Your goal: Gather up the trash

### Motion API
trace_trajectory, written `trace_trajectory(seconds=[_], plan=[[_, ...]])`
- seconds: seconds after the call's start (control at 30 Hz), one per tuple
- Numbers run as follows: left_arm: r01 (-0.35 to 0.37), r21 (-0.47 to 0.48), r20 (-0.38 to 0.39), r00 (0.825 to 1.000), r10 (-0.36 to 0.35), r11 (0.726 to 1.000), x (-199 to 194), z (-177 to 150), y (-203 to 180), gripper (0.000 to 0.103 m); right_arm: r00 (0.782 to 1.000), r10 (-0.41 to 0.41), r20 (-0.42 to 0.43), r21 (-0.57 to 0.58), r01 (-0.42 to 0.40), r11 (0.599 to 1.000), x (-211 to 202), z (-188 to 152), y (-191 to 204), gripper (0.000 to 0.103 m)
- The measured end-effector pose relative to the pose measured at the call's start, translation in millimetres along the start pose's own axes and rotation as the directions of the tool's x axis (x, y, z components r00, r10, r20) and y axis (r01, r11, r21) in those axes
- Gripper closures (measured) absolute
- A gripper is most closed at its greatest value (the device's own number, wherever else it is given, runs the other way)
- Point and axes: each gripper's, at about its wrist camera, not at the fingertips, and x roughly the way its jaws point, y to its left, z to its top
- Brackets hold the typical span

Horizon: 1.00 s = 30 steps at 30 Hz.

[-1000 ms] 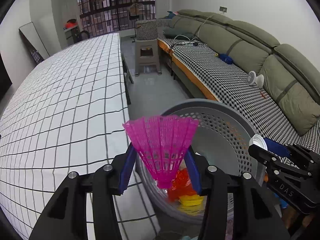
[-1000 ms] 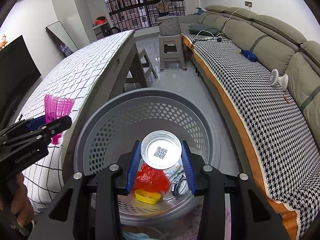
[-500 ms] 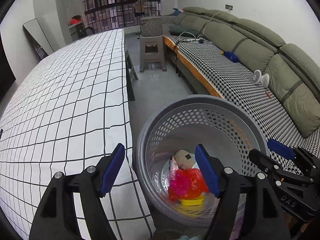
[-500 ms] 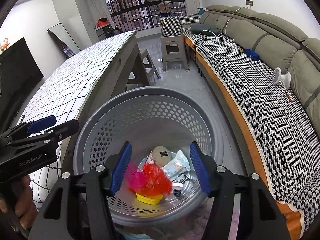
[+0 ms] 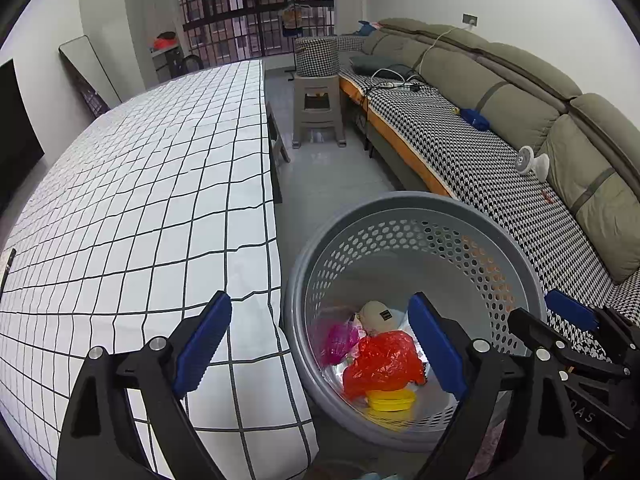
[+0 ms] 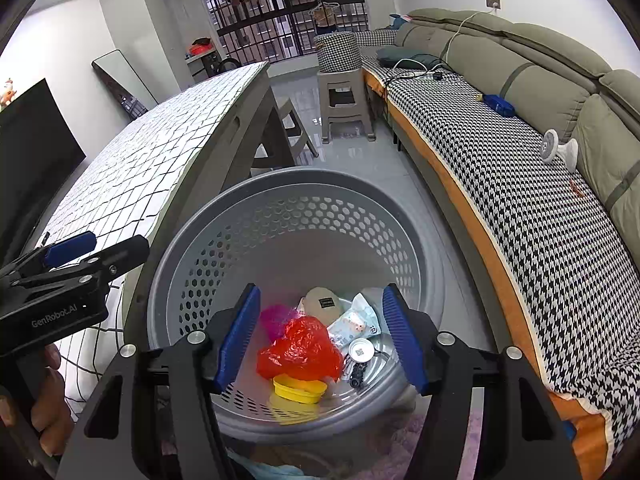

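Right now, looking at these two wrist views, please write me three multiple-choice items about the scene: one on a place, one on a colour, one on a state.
1. Where does the grey basket stand?
A. on the sofa
B. on the floor between the checked table and the sofa
C. on top of the table

2. What colour is the crumpled plastic bag in the basket?
A. red-orange
B. green
C. black

3. What is between the pads of the left hand-held gripper?
A. a pink shuttlecock
B. a white cup
C. nothing

Answers:
1. B: its rim sits beside the table edge, with the sofa on its other side.
2. A: it lies bright red-orange above the yellow lid.
3. C: the jaws are opening and empty; the pink shuttlecock lies in the basket.
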Motion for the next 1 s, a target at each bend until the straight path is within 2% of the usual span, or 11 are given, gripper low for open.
trace_trajectory(seconds=[0.23,1.0], plan=[[-0.018,0.007,0.006,1.000,0.018,1.000,-1.6,-1.1,-1.9,0.008,1.000,-0.008,0.003,0.015,0.008,1.000,-1.8,-1.7,-3.5,0.039],[-0.049,0.003,-0.010,0.999,0.049,0.999,2.6,-1.8,-3.5,0.006,1.000,-0.012,0.009,0.018,0.012,1.000,-2.0,-1.8,-5.7,0.036]])
